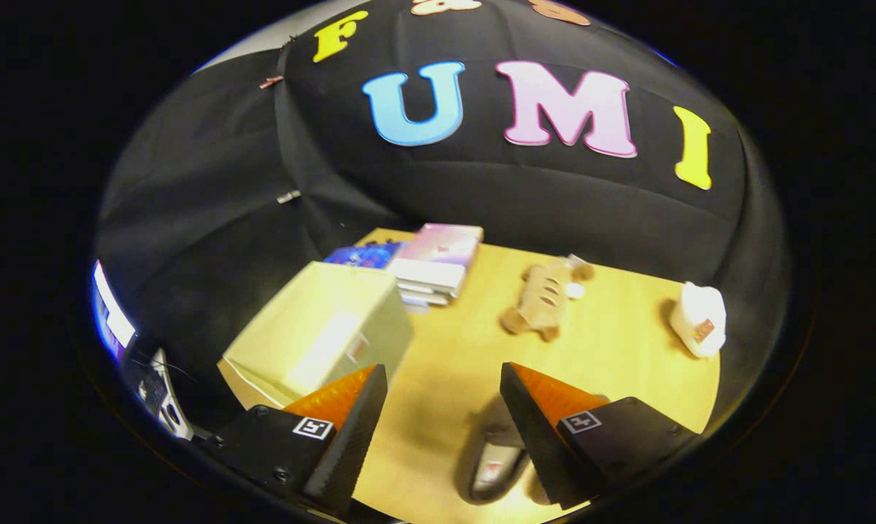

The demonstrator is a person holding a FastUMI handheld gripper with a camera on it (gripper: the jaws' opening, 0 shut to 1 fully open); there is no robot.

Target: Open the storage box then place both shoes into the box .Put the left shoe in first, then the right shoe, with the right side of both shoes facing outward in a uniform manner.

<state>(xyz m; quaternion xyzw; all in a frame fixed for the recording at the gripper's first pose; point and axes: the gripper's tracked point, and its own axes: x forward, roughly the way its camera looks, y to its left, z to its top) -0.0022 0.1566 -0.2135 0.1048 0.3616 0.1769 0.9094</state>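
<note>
Gripper (443, 378) jaws wide apart, holding nothing, nothing touching. Dark shoe (494, 462) on the table (627, 349) between the fingers, near the right one at 5 o'clock. Storage box (321, 331) closed, at 10 o'clock, beside the left finger.

The gripper (443, 378) ends in two wedge-shaped fingers (350, 415), each tapering to a narrow tip with a ribbed inner face. Behind each sits a blocky black mount fastened by small dark screws (a few show along the edges), and each mount carries a square black-and-white fiducial marker (313, 427).
</note>
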